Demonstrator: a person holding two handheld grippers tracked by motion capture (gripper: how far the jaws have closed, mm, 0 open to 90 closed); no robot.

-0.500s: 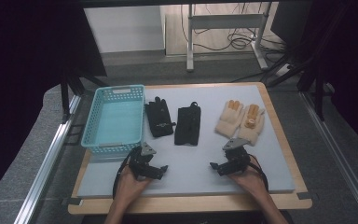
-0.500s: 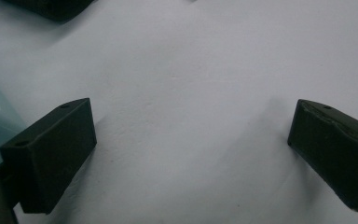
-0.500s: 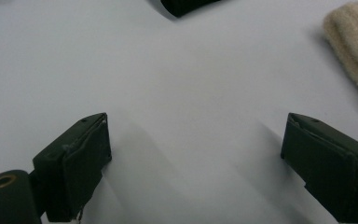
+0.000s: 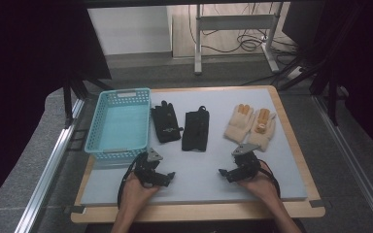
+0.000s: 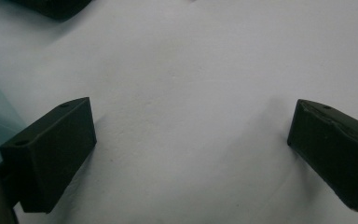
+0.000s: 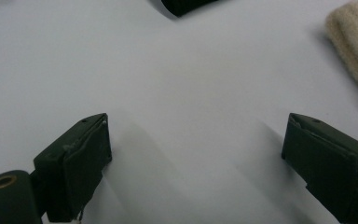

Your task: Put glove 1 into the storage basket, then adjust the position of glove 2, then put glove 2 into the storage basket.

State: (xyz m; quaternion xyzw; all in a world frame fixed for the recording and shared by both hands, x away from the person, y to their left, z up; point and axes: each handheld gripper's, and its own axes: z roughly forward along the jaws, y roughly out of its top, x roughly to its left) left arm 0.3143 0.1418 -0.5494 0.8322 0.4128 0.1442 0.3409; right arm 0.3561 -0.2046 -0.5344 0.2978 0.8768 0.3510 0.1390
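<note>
The left hand-held gripper [image 4: 167, 175] rests low over the pale counter [image 4: 204, 170] with its jaws spread wide and nothing between them; in the left gripper view there is bare counter between the two black jaws. The right hand-held gripper [image 4: 223, 173] sits level with it, near and facing it across a strip of counter, jaws likewise wide apart and empty.

Ahead of the left hand-held gripper lies a black glove [image 4: 165, 122], and just beside that, ahead of the gap between the two grippers, a second black glove [image 4: 195, 130]. Ahead of the right hand-held gripper and near it lie two cream gloves [image 4: 250, 124] side by side, with what look like orange fingertips. A turquoise basket [image 4: 96, 130] stands just ahead of the left hand-held gripper, on its outer side.
</note>
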